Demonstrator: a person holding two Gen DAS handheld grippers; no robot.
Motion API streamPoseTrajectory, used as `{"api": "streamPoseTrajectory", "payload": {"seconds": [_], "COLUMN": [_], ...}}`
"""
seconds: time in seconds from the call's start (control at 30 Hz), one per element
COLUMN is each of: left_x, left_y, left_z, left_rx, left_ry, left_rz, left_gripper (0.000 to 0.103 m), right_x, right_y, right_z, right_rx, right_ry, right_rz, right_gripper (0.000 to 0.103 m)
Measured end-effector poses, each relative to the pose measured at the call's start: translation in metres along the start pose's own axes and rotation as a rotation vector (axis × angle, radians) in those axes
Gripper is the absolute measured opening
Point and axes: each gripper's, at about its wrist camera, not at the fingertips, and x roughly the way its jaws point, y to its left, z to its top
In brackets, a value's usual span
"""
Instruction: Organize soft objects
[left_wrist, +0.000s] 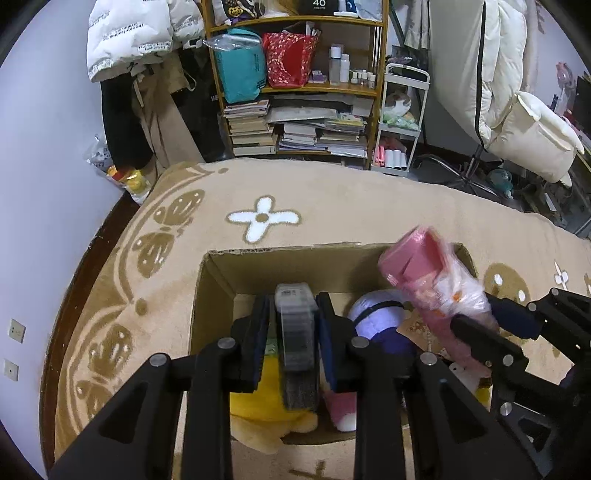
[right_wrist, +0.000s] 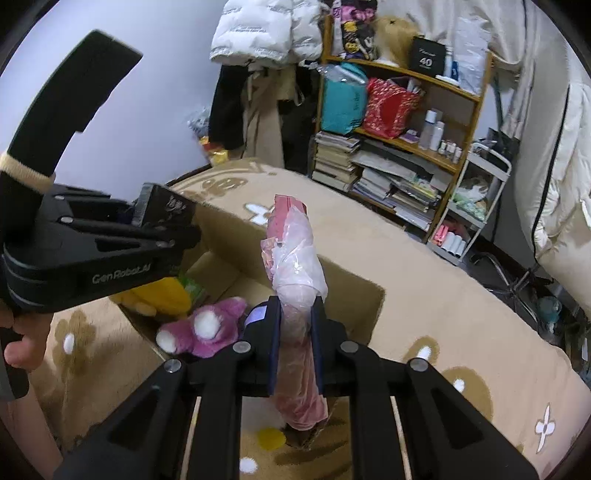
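An open cardboard box sits on the beige rug; it also shows in the right wrist view. My left gripper is shut on a grey packaged item and holds it over the box. My right gripper is shut on a pink plastic-wrapped bundle, upright above the box's right side; the bundle also shows in the left wrist view. Inside lie a yellow plush, a lavender plush and a pink-purple plush.
The beige flower-patterned rug surrounds the box. A wooden bookshelf with books, bags and bottles stands behind. A white cart and a cream chair stand at the right. Hanging coats are at the left.
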Motion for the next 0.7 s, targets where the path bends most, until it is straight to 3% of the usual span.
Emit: {"api": "streamPoseTrajectory", "payload": {"seconds": [0.13,0.17,0.2,0.27,0.4,0.57,0.7], "left_x": [-0.001,-0.002,-0.002,-0.006,-0.012,-0.031,-0.051], "left_y": [0.005,0.007,0.008,0.012,0.018,0.028,0.038], "left_z": [-0.003,-0.003,-0.004,-0.005,-0.006,-0.009,-0.014], "left_rx": [-0.006,-0.011,-0.018,-0.03,-0.036,-0.057,-0.081], "left_ry": [0.002,0.0,-0.001,-0.015,-0.007,-0.041,-0.081], "left_rz": [0.007,0.008,0.015,0.033,0.049,0.084,0.095], "left_gripper": [0.032,0.041,0.058,0.07,0.081,0.094,0.098], "right_x": [0.005,0.006,0.007,0.005,-0.001,-0.012,-0.022], "right_y": [0.001,0.001,0.001,0.0,-0.003,-0.004,-0.007], "right_z": [-0.003,-0.003,-0.004,-0.006,-0.005,-0.002,0.0], "right_rx": [0.005,0.008,0.012,0.014,0.032,0.042,0.077], "right_ry": [0.021,0.026,0.029,0.021,0.01,-0.004,-0.014], "right_rz": [0.027,0.033,0.039,0.034,0.032,0.005,-0.004], "right_gripper": [0.019,0.019,0.019,0.022,0.046,0.063,0.08]}}
